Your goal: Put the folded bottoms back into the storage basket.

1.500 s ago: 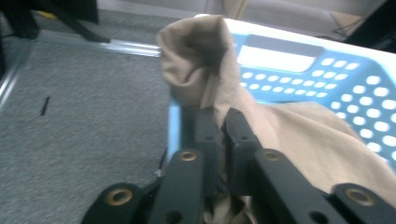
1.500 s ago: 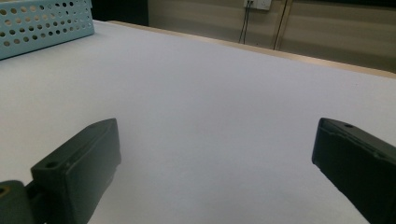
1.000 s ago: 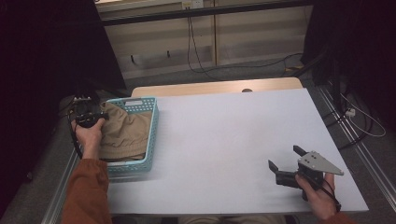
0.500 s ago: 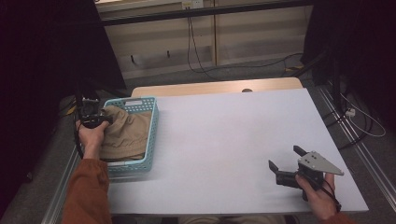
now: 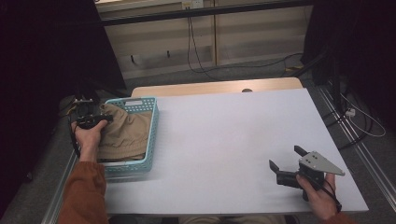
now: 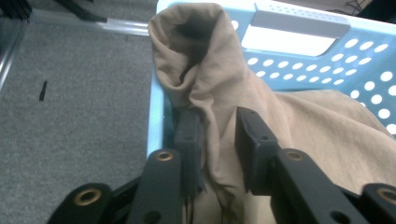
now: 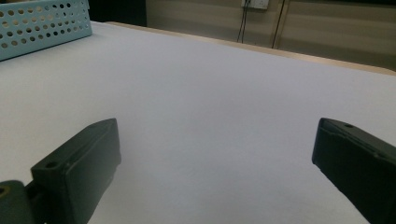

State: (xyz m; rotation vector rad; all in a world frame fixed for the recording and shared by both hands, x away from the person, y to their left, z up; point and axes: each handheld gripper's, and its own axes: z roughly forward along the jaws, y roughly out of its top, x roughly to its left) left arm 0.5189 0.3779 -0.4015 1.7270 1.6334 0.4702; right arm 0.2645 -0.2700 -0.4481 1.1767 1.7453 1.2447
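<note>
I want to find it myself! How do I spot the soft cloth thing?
Look at the white table, then its left edge, where a light blue basket with little round holes sits. The tan cloth is bunched inside it, one fold between the left gripper jaws. It is the one soft, crumpled thing there.

The basket (image 5: 150, 140) is pale turquoise, its walls dotted with round holes. The cloth (image 5: 123, 135) in it is plain tan. The surface (image 5: 224, 135) is white, the sleeve (image 5: 84, 196) rust orange, the jaws black, the floor (image 6: 74, 93) speckled grey.
</note>
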